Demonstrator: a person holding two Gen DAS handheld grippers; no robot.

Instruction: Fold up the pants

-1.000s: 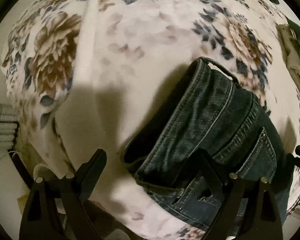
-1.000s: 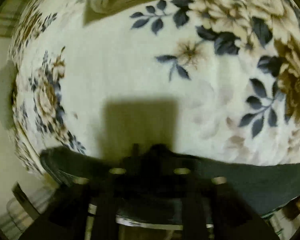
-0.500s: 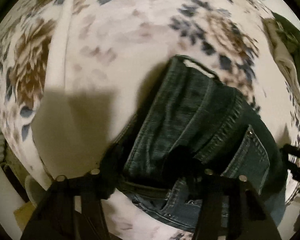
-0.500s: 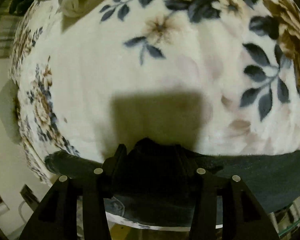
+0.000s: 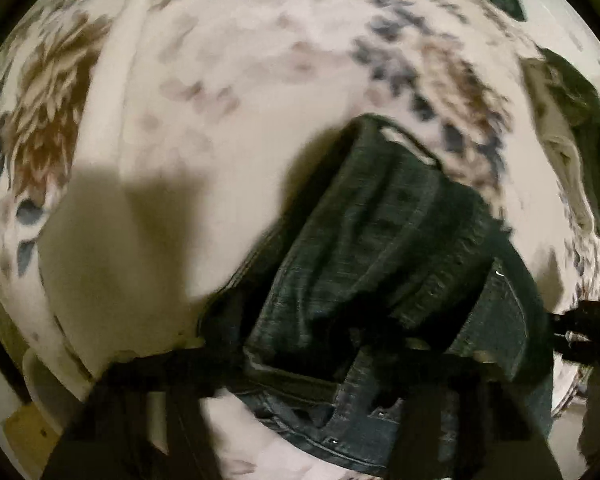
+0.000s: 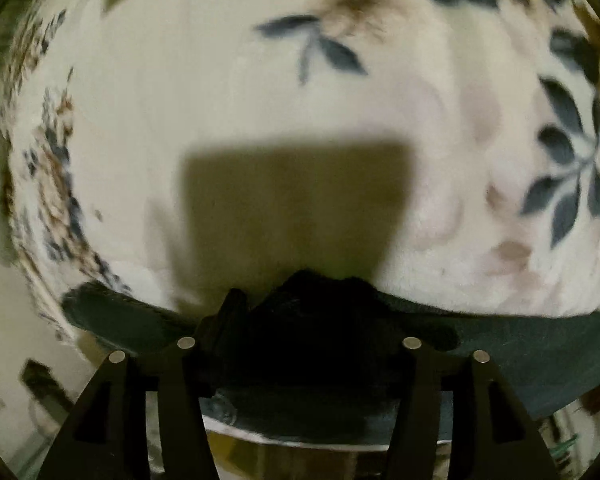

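Because the left view is blurry, the left gripper (image 5: 300, 344) looks clamped on the jeans (image 5: 384, 248) at 6 o'clock. The right gripper (image 6: 300, 320) is dark at 6 o'clock, so its grip cannot be told.

We record the right gripper (image 6: 300, 344) as matte black, two fingers (image 6: 184, 392) built as paired flat tapered blades with triangular cut-outs, each blade capped by a small round silver stud. We log the left gripper (image 5: 300, 364) as the same black build, blurred, its blades joined by a dark crossbar; studs indistinct there.
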